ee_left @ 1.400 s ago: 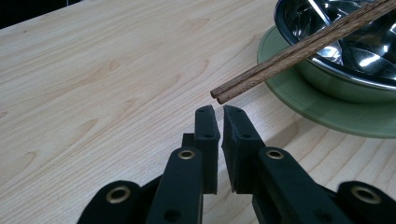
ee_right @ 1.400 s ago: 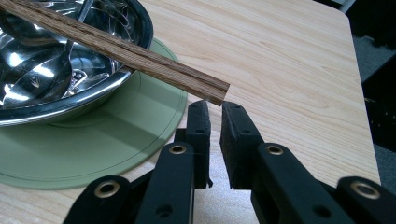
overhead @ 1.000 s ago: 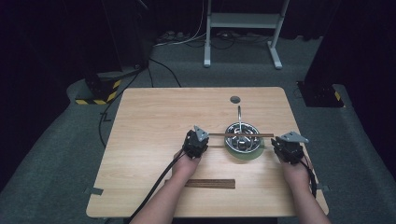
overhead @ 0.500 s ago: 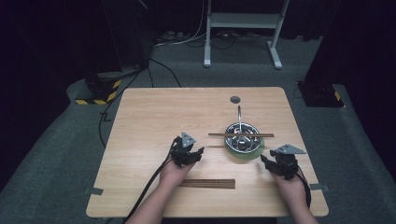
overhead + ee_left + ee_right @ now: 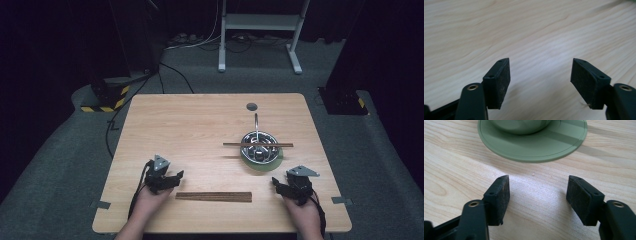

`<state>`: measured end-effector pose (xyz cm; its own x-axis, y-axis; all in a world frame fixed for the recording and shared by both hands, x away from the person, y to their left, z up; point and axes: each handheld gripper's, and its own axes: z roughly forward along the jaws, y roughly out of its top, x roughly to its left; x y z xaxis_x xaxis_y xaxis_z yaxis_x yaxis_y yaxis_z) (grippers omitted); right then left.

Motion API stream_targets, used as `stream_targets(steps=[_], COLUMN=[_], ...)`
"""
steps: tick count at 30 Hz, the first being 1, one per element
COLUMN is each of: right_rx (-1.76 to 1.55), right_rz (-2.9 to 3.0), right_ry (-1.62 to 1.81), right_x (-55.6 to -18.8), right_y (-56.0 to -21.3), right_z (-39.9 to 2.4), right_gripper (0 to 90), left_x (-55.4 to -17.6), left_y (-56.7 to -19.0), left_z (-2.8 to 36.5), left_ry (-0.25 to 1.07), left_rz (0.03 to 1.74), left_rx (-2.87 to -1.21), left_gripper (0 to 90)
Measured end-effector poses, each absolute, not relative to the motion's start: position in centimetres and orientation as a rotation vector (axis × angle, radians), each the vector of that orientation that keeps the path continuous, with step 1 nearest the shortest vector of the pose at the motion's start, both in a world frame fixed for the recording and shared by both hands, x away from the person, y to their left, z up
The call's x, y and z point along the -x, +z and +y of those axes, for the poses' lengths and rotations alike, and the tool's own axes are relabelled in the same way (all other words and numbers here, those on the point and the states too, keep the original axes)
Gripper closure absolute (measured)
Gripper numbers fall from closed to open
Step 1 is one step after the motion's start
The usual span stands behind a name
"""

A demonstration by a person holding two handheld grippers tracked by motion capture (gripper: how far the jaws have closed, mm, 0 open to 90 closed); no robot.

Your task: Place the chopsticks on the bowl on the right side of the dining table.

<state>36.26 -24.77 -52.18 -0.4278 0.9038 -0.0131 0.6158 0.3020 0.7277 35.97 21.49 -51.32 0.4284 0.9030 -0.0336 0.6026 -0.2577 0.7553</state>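
Grippers pulled back from bowl, jaws just opened, empty.

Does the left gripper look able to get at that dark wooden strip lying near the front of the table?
Probably yes. The left gripper is open and empty, just beside the strip's left end, with bare table between them.

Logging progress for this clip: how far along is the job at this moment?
Done, it seems: one dark chopstick lies across the metal bowl on its green plate. In hand: nothing; the left tongs and right tongs have just been opening, with bare table between the pads. Left: probably the dark sticks at the near edge, between the hands, untouched.
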Motion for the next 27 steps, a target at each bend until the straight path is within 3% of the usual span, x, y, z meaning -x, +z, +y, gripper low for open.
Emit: stream_targets(steps=[12, 17, 27], right_rx=[-1.397, -1.385, -1.391], right_rz=[2.136, 2.130, 2.134], right_ry=[0.903, 0.899, 0.903], right_x=[-36.2, -36.1, -36.1], right_y=[-52.2, -52.2, -52.2], right_z=[-24.6, -24.6, -24.6], right_gripper=[27.8, 28.0, 27.5], left_x=[-32.3, -31.5, -31.6], left_y=[-52.5, -52.9, -53.0], left_z=[28.4, 28.4, 28.3], left_ry=[0.581, 0.605, 0.598], left_rz=[1.383, 1.380, 1.379], left_rx=[-1.976, -1.944, -1.946], left_gripper=[26.8, 19.6, 17.5])
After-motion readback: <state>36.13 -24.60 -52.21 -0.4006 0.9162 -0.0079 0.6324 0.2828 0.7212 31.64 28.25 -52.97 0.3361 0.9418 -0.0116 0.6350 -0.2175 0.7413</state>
